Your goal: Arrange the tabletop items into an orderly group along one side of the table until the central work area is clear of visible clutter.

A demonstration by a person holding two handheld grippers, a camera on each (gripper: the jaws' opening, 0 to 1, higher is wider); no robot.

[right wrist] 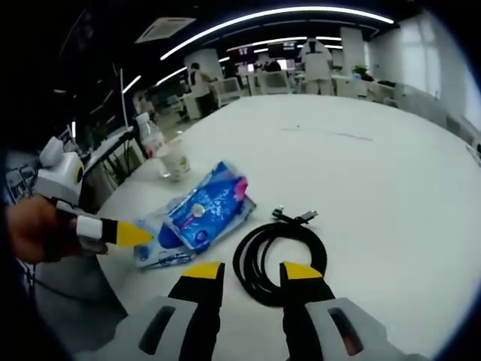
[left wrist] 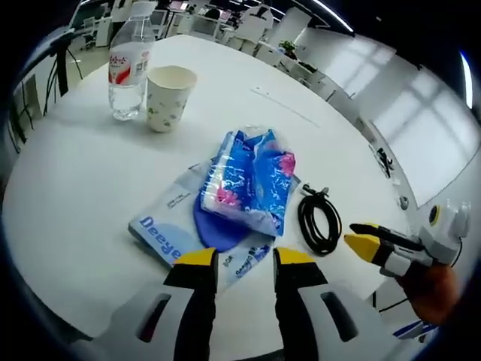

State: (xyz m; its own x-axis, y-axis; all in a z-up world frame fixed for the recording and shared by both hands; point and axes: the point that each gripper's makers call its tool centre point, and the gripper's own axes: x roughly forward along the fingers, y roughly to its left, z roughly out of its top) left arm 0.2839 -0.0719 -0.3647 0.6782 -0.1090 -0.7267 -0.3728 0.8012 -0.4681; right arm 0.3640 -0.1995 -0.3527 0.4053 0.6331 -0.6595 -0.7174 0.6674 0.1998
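Black cable coil (right wrist: 279, 259) seen just above parted, empty right gripper (right wrist: 252, 272) jaws, lower centre; left gripper (left wrist: 246, 259) likewise parted, empty.

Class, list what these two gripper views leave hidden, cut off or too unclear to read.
- Flat packet, left gripper view: the blue pouch covers its middle, so its print breaks off.
- Water bottle, right gripper view: too small and blurred to read.
- Paper cup, left gripper view: inside hidden by its wall.
- Black cable, right gripper view: near loop hidden behind the right gripper.
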